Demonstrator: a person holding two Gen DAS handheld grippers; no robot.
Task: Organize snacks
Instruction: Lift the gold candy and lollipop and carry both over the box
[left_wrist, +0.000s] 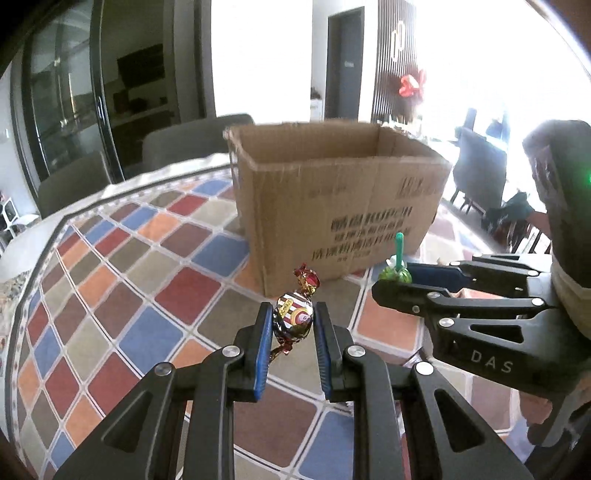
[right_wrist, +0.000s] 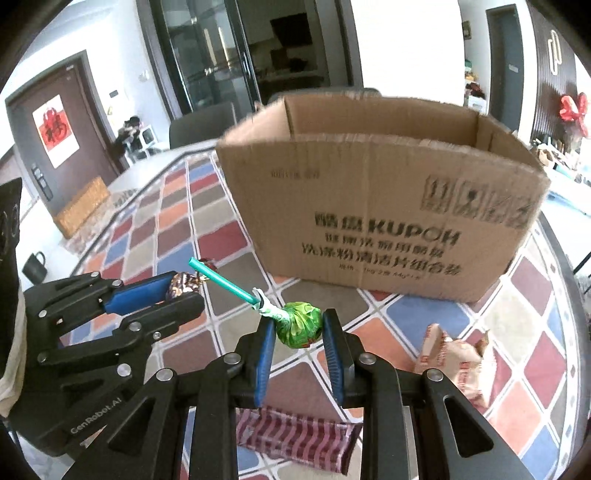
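My left gripper (left_wrist: 293, 318) is shut on a striped foil-wrapped candy (left_wrist: 293, 315) with twisted red-gold ends, held above the table. My right gripper (right_wrist: 298, 326) is shut on a green lollipop (right_wrist: 299, 324) with a teal stick pointing up-left. Both are held in front of an open cardboard box (left_wrist: 332, 199) with printed lettering, also in the right wrist view (right_wrist: 380, 199). The right gripper (left_wrist: 397, 282) shows at the right of the left wrist view with the lollipop (left_wrist: 395, 274). The left gripper (right_wrist: 184, 291) shows at the left of the right wrist view with the candy (right_wrist: 184, 285).
The table carries a cloth (left_wrist: 129, 280) of coloured diamond patches. A striped pink snack packet (right_wrist: 295, 439) lies under the right gripper and a tan snack bag (right_wrist: 458, 362) lies to its right. Grey chairs (left_wrist: 177, 144) stand behind the table.
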